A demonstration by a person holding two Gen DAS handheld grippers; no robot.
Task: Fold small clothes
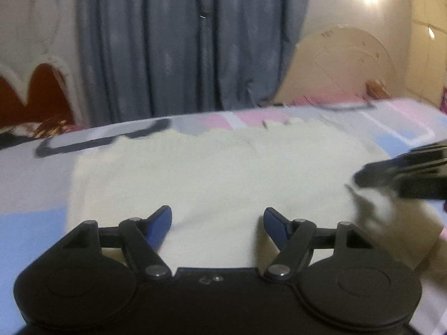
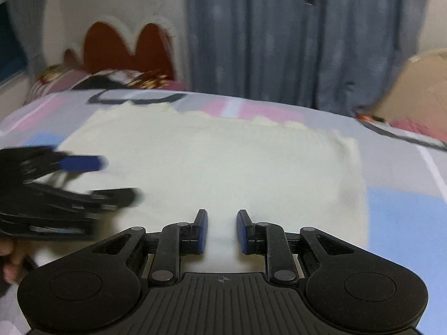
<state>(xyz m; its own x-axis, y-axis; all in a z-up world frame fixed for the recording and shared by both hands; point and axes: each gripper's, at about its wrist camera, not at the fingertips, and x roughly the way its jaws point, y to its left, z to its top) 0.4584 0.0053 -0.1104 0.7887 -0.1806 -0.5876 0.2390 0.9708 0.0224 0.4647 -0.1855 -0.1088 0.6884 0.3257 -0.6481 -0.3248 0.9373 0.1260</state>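
Note:
A cream garment (image 1: 212, 167) lies spread flat on the patterned bedsheet (image 1: 30, 184); its far edge is scalloped. My left gripper (image 1: 218, 215) hovers over the garment's near part, its blue-padded fingers wide apart with nothing between them. The right gripper (image 1: 360, 176) comes in blurred from the right edge, over the garment's right side. In the right wrist view the same garment (image 2: 223, 162) fills the middle. My right gripper (image 2: 222, 216) stands over its near edge with a narrow gap between the pads and only cloth beneath. The left gripper (image 2: 120, 180) shows blurred at the left, open.
A grey-blue curtain (image 1: 181, 50) hangs behind the bed. A red-brown scalloped headboard (image 2: 125, 47) and patterned pillows (image 2: 111, 79) are at the far left. A beige cardboard box (image 1: 340, 67) stands at the far right. A hand (image 2: 8, 259) grips the left tool.

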